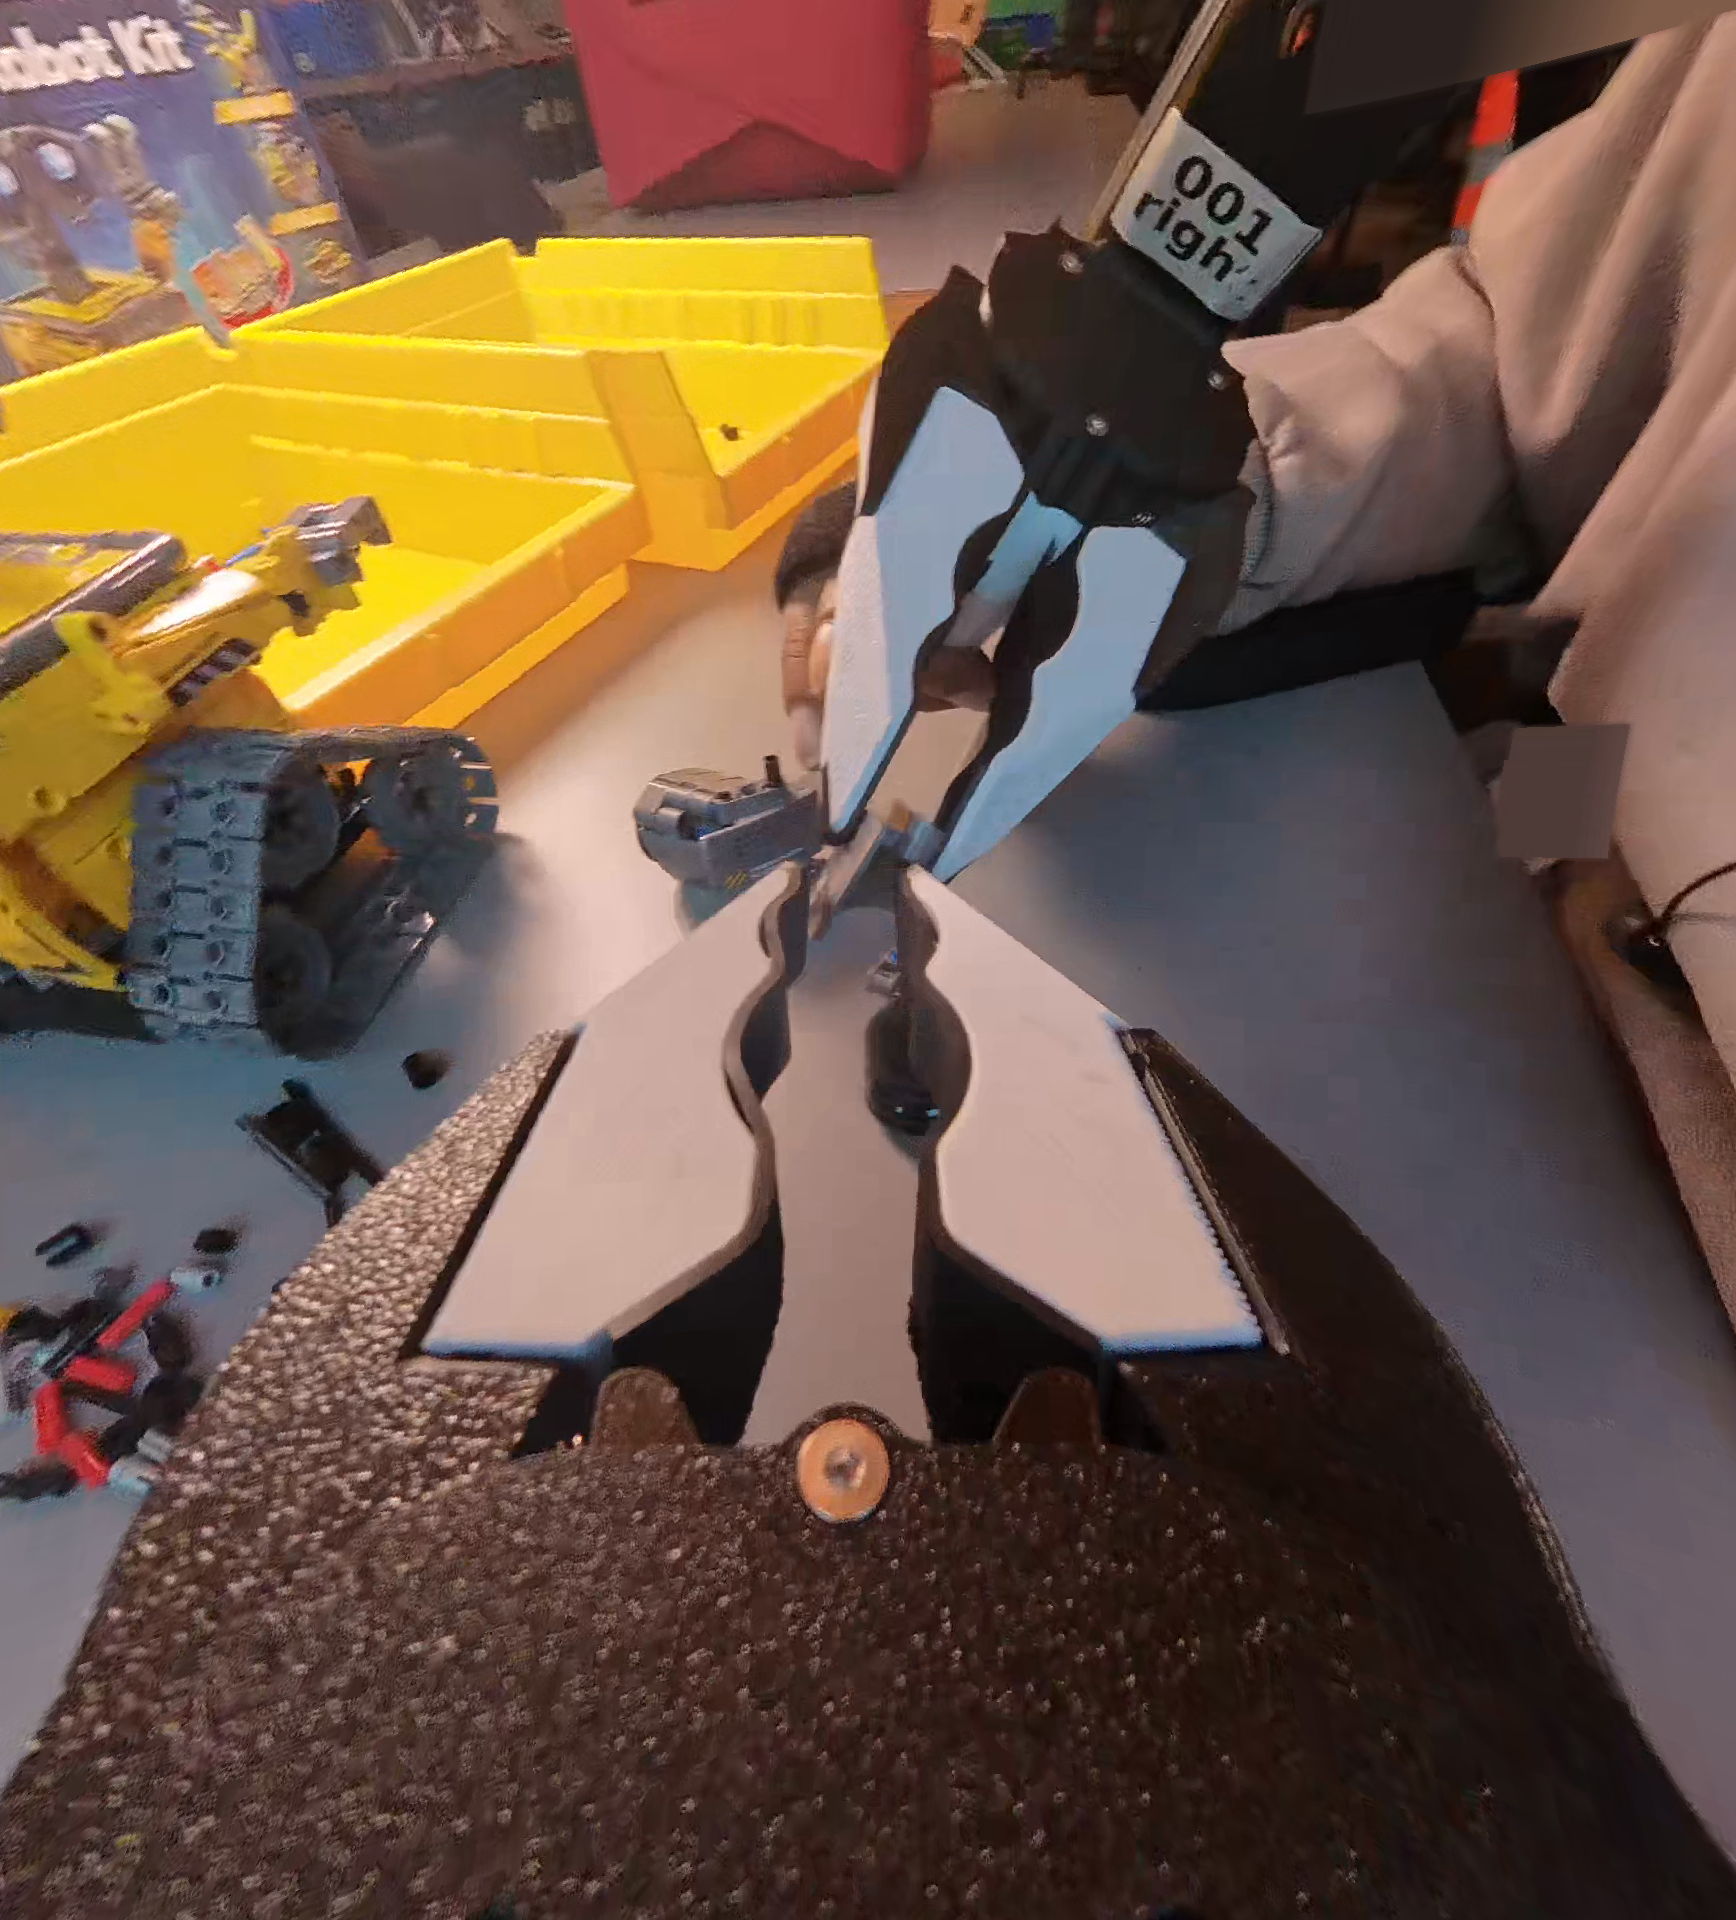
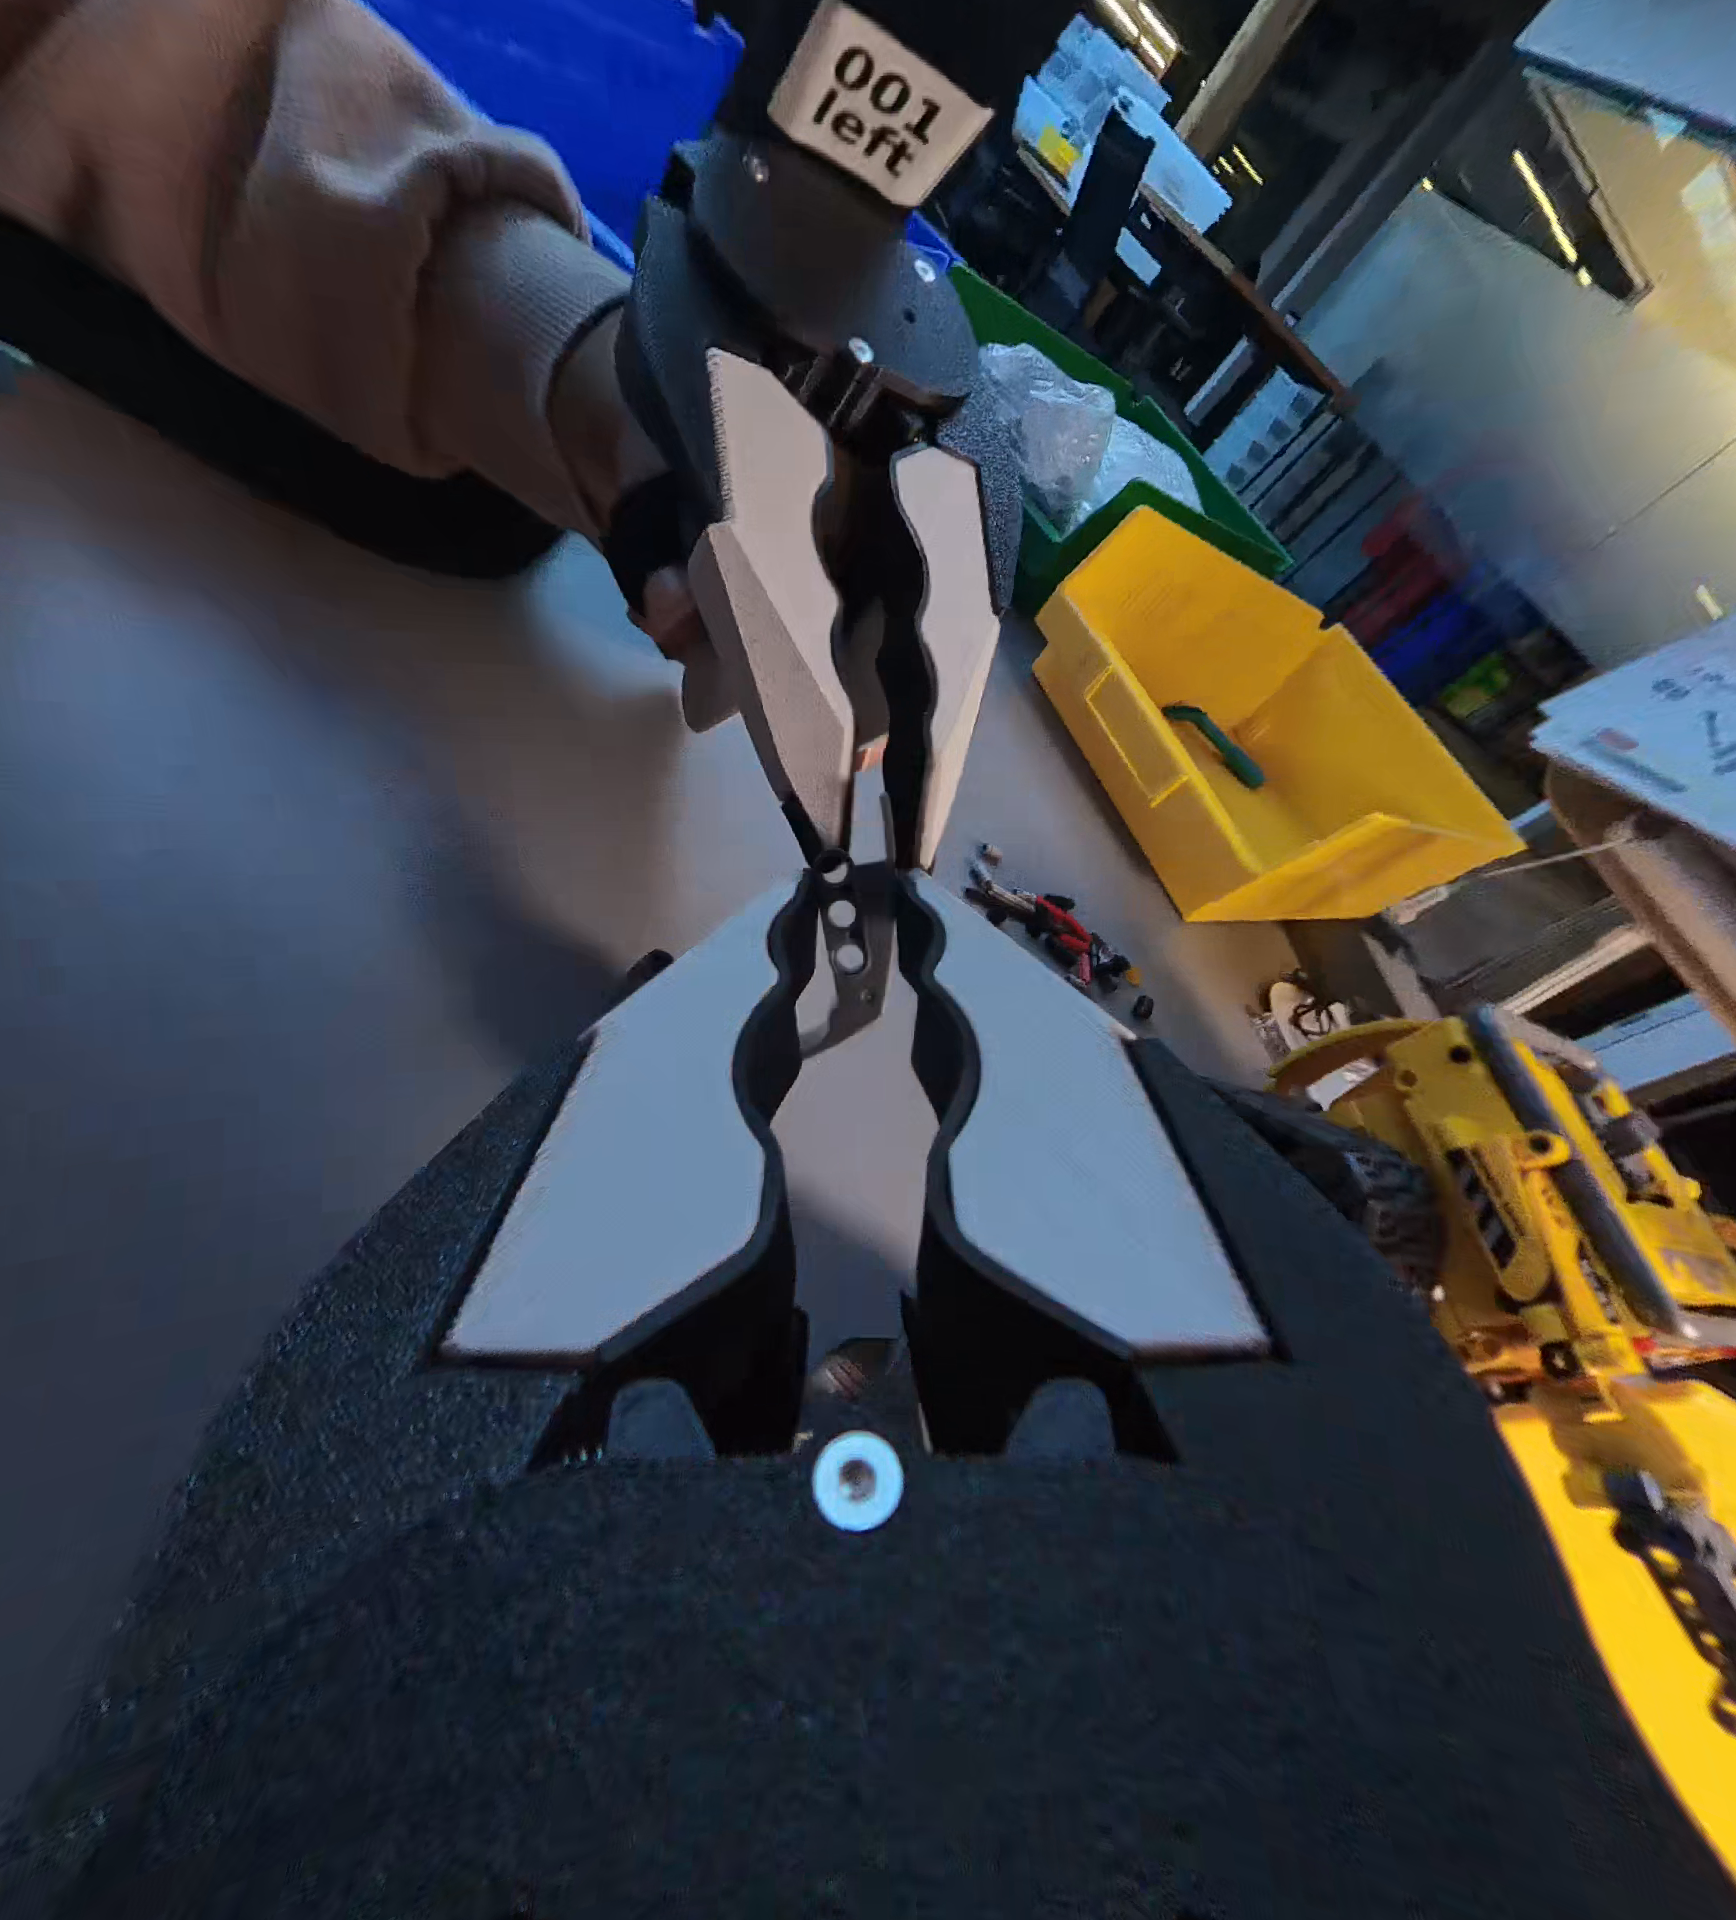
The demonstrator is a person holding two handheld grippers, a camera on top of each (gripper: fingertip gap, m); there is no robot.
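Far to my left on the grey table [image 1: 1259,935] lies a scatter of red and black loose pieces [image 1: 85,1382]. Behind them stands the yellow tracked model [image 1: 116,779] and then the yellow bins [image 1: 428,468]. A grey motor block [image 1: 729,826] sits just left of where my two tools meet.

The left gripper [image 1: 848,904] and the right gripper [image 1: 890,847] point at each other, tip to tip, with the perforated beam [image 2: 843,940] between them. The beam's long axis runs along my right fingers, with its far end reaching into the left tips. My right jaws are clamped on it. The left jaws are drawn nearly together around that far end, but motion blur there means I can't tell whether they actually pinch it. To the right is only a beige sleeve [image 1: 1622,416].
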